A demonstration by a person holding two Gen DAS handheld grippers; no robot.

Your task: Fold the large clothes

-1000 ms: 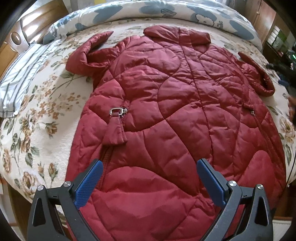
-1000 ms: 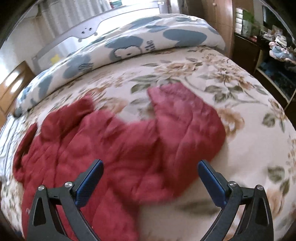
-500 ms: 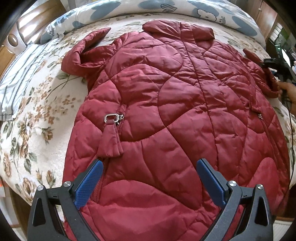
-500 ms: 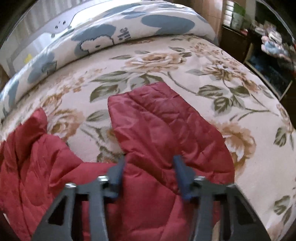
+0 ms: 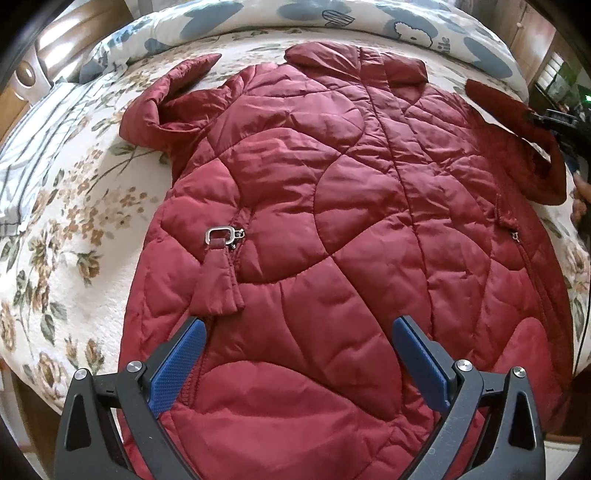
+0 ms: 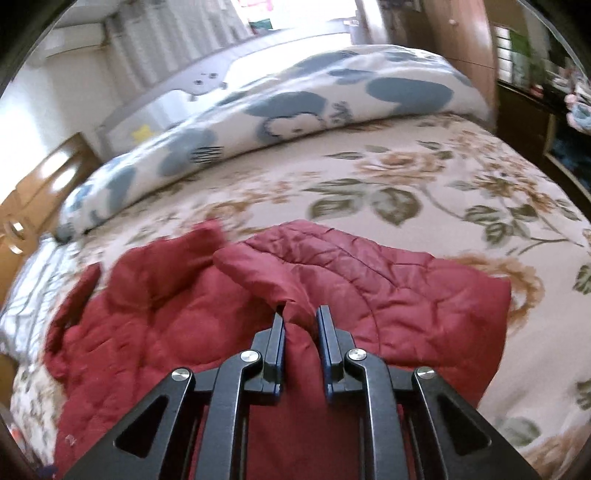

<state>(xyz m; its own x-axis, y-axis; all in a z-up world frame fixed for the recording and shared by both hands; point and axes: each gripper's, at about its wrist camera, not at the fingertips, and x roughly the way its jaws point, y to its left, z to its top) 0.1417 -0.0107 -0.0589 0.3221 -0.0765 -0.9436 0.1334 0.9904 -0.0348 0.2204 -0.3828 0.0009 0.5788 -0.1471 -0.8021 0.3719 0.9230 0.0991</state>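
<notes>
Progress check: barely started, 0 folds complete as far as I can see.

The red quilted coat (image 5: 332,221) lies spread flat, front up, on the bed (image 5: 74,221) with its floral bedspread, collar toward the rolled blue-and-white duvet (image 5: 369,18) at the far side. Body is full width, hem toward the near edge of the bed. The coat's sleeve on the left of the view (image 5: 162,96) is bent up at the elbow and lying loose on the bedspread, untouched. The pocket zip pull (image 5: 221,236) and its tab are exposed, nothing tucked.

Right gripper (image 6: 301,321): clenched on a bunch of the other sleeve (image 6: 369,280), fabric pinched between both pads and puckering upward at the grip. In the left wrist view that sleeve shows at the far right edge (image 5: 517,122), partly lifted off the bedspread. Frame is motion-blurred, so I can't tell how far it has risen.

Left gripper (image 5: 295,354): released, jaws wide apart, hovering over the lower front of the coat near the hem, holding nothing. Can't tell if the pads touch the fabric.

My read of what's left:
1. Bring the gripped sleeve across the chest.
2. Same for the 2nd sleeve.
3. Fold sides in if wanted, then hem up to collar, 1 or 2 times.

Padding is bulky and slippery, so I expect folds to spring back unless pressed down.
</notes>
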